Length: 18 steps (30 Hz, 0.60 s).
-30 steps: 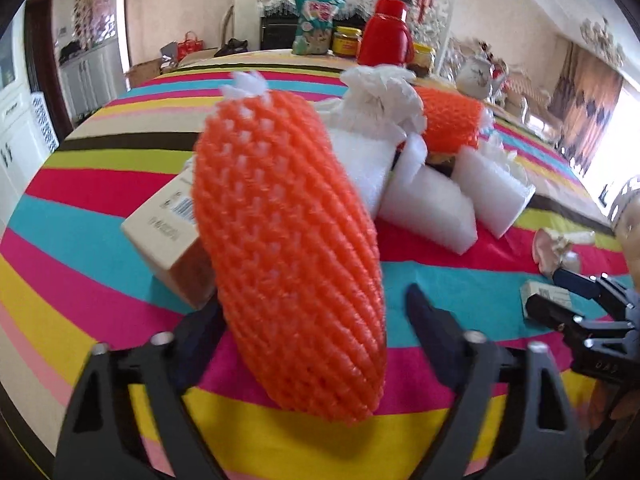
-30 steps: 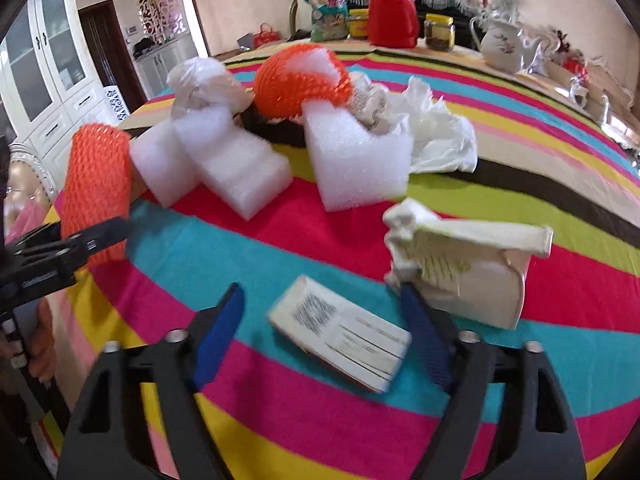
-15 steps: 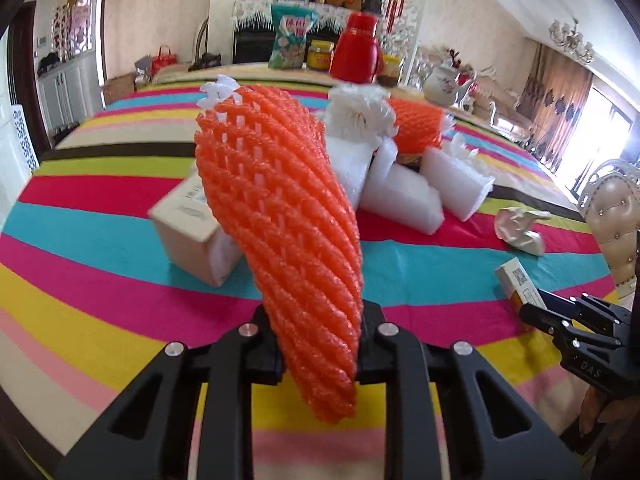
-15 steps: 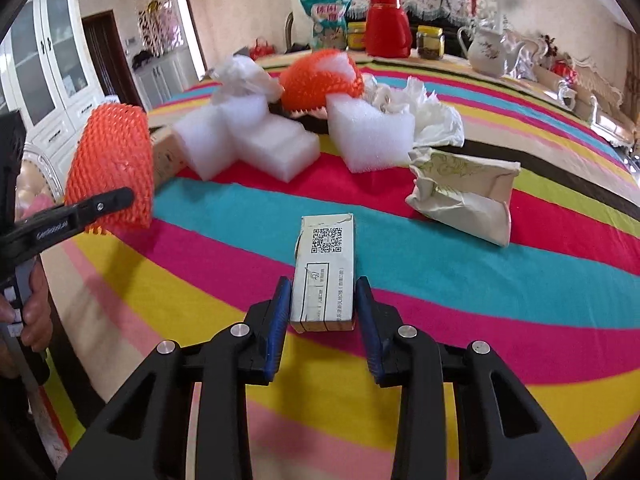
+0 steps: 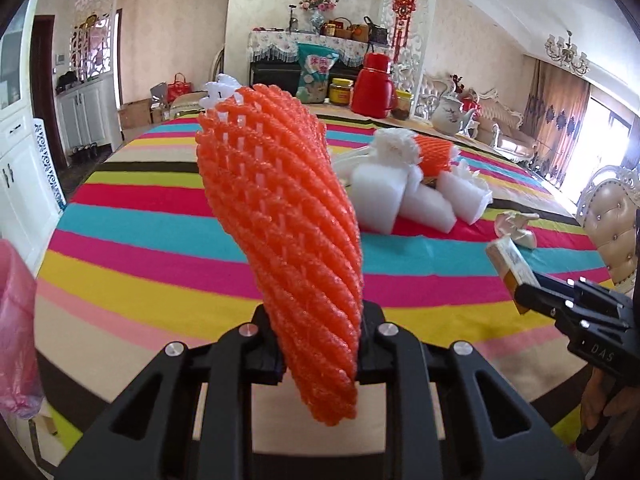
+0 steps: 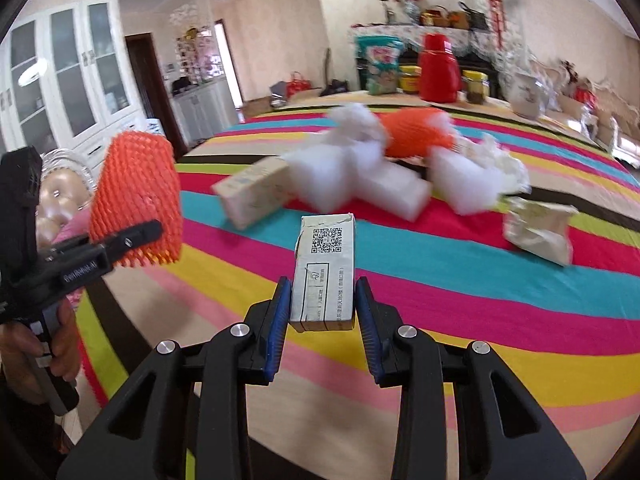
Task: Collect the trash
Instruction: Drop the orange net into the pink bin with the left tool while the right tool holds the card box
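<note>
While both grippers are up off the table (image 5: 160,256), each one has a piece of trash. The left gripper (image 5: 320,354) squeezes the low end of an orange foam net (image 5: 280,216). It looks soft, squishy and very light, so a pinch near its end should do. The right gripper (image 6: 323,312) grips a small box (image 6: 324,276) by its two long sides. It looks stiff, light and easy to crush. On the table I count one more orange net (image 6: 416,132), one bigger box (image 6: 256,192), one crumpled paper bag (image 6: 538,228) and about three white foam blocks (image 5: 424,204). A pink bag (image 5: 16,320) shows at the left edge.
</note>
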{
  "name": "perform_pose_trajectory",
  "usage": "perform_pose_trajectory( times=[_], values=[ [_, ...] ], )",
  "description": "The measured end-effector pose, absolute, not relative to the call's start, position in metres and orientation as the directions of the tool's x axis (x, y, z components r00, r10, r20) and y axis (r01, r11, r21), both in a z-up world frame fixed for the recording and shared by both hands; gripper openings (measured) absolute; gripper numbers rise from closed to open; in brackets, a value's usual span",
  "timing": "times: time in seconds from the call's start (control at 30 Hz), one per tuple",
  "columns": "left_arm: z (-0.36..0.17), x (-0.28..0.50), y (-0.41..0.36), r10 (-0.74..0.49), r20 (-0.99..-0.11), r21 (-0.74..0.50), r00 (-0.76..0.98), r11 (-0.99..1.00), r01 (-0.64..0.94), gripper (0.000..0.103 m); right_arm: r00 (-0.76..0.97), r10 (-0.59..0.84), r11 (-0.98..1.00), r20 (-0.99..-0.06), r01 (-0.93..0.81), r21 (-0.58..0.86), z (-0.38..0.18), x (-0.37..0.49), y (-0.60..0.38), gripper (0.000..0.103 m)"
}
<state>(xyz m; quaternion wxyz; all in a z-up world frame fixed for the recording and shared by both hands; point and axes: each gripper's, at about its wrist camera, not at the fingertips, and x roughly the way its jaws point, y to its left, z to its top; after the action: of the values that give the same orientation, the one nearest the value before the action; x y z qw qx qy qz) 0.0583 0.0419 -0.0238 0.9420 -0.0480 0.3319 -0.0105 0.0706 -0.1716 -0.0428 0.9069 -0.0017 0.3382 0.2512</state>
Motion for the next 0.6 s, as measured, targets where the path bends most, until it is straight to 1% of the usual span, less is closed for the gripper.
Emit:
perform_pose_trajectory(
  times=[0.17, 0.43, 0.6],
  values=[
    [-0.028, 0.036, 0.072, 0.016, -0.623, -0.054, 0.782, 0.996, -0.064, 0.022, 0.614, 0.520, 0.825, -0.593, -0.540, 0.164, -0.037, 0.065, -0.121, 0.033],
    [-0.020, -0.005, 0.138, 0.144, -0.579, 0.003, 0.803, 0.985, -0.174, 0.023, 0.507, 0.634, 0.705, -0.585, -0.690, 0.166, -0.029, 0.060, -0.029, 0.033],
    [-0.009, -0.033, 0.188, 0.255, -0.545, 0.017, 0.798, 0.956, -0.294, 0.023, 0.421, 0.697, 0.601, -0.580, -0.784, 0.153, -0.023, 0.053, 0.034, 0.033]
  ],
)
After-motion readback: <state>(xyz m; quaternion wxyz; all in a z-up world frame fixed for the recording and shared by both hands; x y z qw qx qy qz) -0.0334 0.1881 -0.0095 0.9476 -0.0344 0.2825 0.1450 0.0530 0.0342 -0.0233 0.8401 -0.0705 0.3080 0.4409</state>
